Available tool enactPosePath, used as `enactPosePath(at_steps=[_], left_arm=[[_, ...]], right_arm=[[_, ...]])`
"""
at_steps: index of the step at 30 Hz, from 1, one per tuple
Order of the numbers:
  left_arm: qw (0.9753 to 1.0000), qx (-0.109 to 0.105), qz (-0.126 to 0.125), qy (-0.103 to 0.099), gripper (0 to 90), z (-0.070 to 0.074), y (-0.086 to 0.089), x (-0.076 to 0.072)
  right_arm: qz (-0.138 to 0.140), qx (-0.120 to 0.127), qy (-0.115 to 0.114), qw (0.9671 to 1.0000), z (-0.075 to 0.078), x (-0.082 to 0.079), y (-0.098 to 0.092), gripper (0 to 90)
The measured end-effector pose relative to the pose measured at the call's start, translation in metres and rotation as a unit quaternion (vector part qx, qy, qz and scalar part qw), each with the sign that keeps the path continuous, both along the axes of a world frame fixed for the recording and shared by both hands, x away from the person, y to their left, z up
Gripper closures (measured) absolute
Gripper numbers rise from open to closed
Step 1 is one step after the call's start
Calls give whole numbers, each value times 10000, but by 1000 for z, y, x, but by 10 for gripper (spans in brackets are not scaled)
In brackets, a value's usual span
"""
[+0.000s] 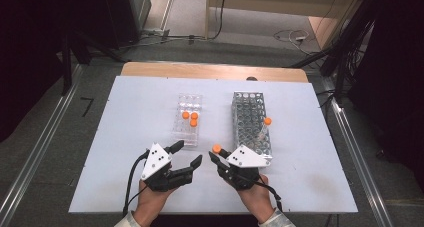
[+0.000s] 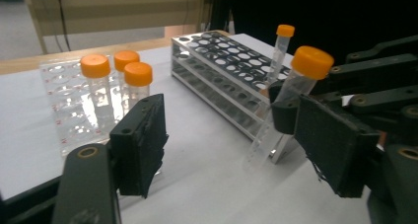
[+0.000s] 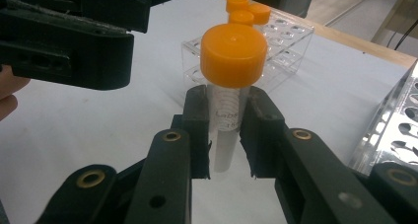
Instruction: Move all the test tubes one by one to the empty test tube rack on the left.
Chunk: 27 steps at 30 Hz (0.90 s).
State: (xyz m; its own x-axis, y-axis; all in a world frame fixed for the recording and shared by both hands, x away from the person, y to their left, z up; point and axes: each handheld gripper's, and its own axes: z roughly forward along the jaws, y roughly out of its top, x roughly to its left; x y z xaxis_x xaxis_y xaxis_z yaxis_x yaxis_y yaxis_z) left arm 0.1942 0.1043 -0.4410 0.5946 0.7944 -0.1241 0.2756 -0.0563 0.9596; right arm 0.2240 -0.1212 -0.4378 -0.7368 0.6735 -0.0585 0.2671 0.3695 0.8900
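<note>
Orange-capped tube (image 3: 228, 98) clamped upright between the jaws of the right gripper (image 1: 218, 159), above the table (image 1: 125, 137) just before the metal rack (image 1: 251, 122). Left gripper (image 1: 187, 154) spread wide, empty, near the clear rack (image 1: 187, 119) with three capped tubes (image 1: 190, 117).

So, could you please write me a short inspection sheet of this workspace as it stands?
Surface: white table, bare around the racks.
Job's things: clear rack holds three orange-capped tubes; metal rack holds one tube; a fifth tube is in the right tool.
Clutter: nothing seen on the table.
Grippers: left tool open, empty; right tool shut on the tube below its cap.
Cables: black cable trails from the left tool; more lie on the floor beyond the table.
Surroundings: dark equipment on both sides, floor rails.
</note>
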Motion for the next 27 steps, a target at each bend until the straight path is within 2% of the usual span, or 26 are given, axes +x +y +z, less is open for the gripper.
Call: enactPosePath(at_steps=[5, 13, 27], left_arm=[[9998, -34, -143, -100, 354, 4, -3, -3], [9989, 36, -430, -185, 439, 5, -9, -7], [9984, 101, -521, -219, 560, 4, -12, -7]], right_arm=[[55, -30, 23, 10000, -1, -1, 5, 718], [206, -93, 29, 9997, -4, -4, 13, 718], [371, -162, 59, 9992, -7, -9, 25, 718]])
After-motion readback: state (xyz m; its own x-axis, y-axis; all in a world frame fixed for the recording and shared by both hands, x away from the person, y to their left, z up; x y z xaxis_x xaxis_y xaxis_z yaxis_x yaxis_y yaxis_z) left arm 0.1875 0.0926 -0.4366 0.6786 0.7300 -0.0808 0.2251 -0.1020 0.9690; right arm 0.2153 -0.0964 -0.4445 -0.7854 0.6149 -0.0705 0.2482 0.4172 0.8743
